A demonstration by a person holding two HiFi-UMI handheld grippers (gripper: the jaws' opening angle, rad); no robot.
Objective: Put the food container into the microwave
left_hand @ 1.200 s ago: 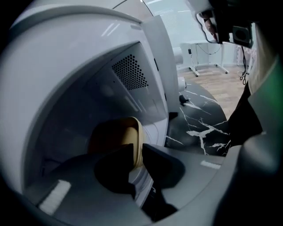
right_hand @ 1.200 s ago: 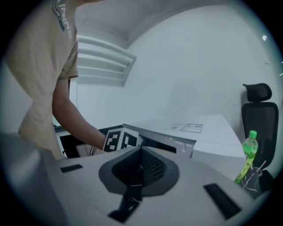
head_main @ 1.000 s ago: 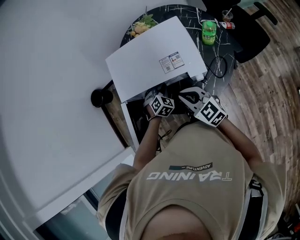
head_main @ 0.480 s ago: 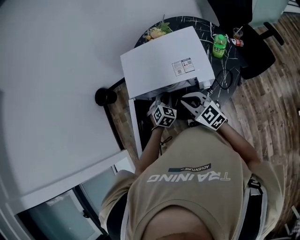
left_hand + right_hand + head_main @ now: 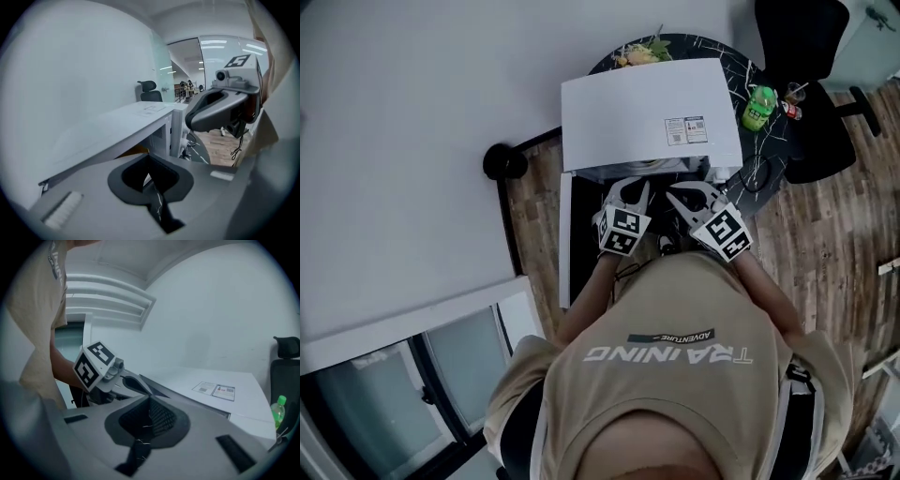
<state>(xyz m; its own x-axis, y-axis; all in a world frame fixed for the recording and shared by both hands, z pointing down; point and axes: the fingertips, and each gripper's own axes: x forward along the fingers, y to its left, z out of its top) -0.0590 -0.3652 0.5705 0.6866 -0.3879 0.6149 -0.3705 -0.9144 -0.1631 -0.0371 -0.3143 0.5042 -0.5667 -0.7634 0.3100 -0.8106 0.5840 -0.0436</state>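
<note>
Left gripper (image 5: 151, 176): we see its jaws pressed together with nothing between them, held up before the microwave's open front.
Right gripper (image 5: 149, 416): its jaws are likewise together and empty; it sits just beside the left one.
Microwave (image 5: 647, 112): white, standing on a dark marbled table (image 5: 741, 80), with its door (image 5: 565, 239) swung open to the left.
Food container: we cannot tell where it is. From the head view the microwave's top hides the chamber. A dish of food (image 5: 642, 52), yellow and green, stands on the table behind the microwave, and we cannot tell whether that is it.
Bottle (image 5: 759, 106): green, on the table right of the microwave, near a black chair (image 5: 806, 56).
</note>
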